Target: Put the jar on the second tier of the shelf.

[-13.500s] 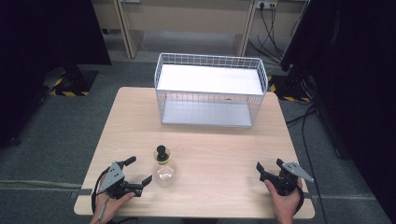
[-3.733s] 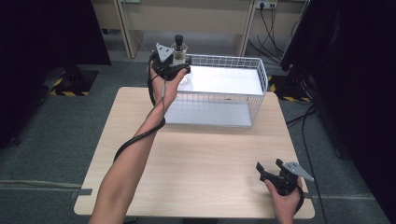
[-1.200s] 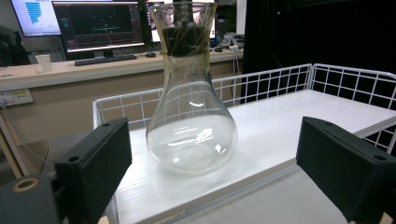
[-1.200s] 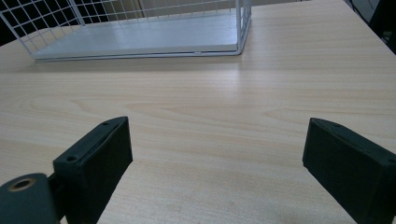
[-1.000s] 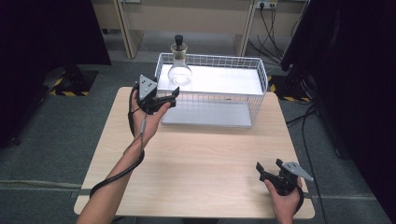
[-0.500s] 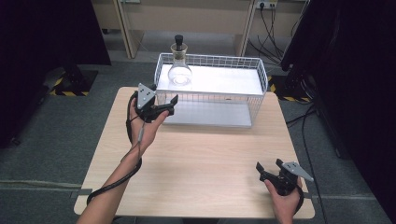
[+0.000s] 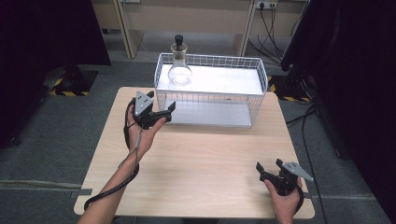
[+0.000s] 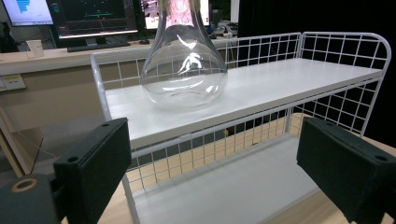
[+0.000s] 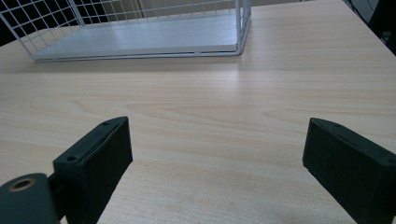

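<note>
Looking at a glass flask [image 7: 179,70] with a black stopper [image 7: 178,39], standing upright on the top shelf [image 7: 224,80] of a white wire rack [image 7: 259,88], in the upper middle of the high view, toward the shelf's left end and pretty close to the wire rim. Holding the left gripper [image 7: 170,112] just in front of the rack's left corner, jaws spread wide with nothing between them, apart from the glass. Parking the right gripper [image 7: 268,164] at the lower right of the frame, likewise gaping and empty over bare wood. Guessing the step in hand is getting clear of the parked flask, so: backing straight off toward the bottom of the frame, not swinging sideways into the wire, minding the trailing cable around that rack corner, and not nudging the rack at all, given a bulbous bit of glass perched that near an edge. Working on a pale wood-grain table [image 7: 205,154], smooth and matte, set on grey carpet [image 7: 51,140]. Noticing dark curtains [image 7: 355,70] down both sides, plus loose cables [image 7: 275,21] by a wall socket at the upper right. Also spotting monitors [image 8: 98,14] on a desk behind the rack in the left gripper view.
</note>
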